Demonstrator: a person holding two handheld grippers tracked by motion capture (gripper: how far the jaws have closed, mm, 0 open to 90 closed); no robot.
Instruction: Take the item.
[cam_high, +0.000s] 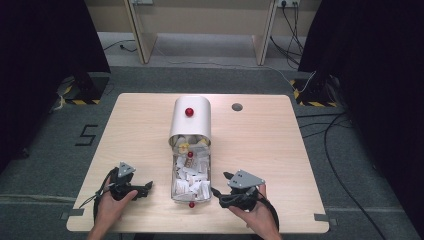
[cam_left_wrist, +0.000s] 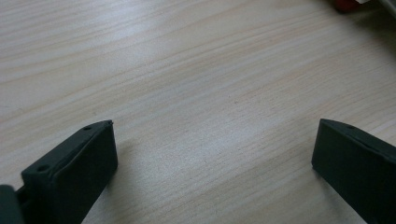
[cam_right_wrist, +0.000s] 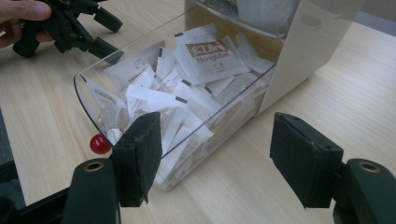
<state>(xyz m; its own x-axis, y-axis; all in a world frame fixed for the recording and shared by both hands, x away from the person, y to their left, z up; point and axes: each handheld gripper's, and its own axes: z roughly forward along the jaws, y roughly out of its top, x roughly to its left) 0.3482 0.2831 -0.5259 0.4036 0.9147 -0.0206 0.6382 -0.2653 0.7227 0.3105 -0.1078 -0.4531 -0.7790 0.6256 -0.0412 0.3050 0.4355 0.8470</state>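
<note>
A clear plastic drawer (cam_high: 190, 179) full of white sachets (cam_right_wrist: 212, 53) is pulled out toward me from a rounded white box (cam_high: 190, 120) with a red knob (cam_high: 189, 111) on top. The drawer's own red knob (cam_right_wrist: 99, 143) rests at its near end. My right gripper (cam_high: 220, 184) lies on the table just right of the drawer, open, with its jaws (cam_right_wrist: 215, 116) framing the drawer's near corner without touching it. My left gripper (cam_high: 148, 186) sits to the left of the drawer, also open, and there is bare wood between its jaws (cam_left_wrist: 215, 123).
The wooden table (cam_high: 140, 130) has a round cable hole (cam_high: 237, 106) at the back right. Dark curtains hang on both sides, and cables (cam_high: 330, 150) trail over the grey floor on the right. The left hand and its gripper (cam_right_wrist: 70, 23) show beyond the drawer.
</note>
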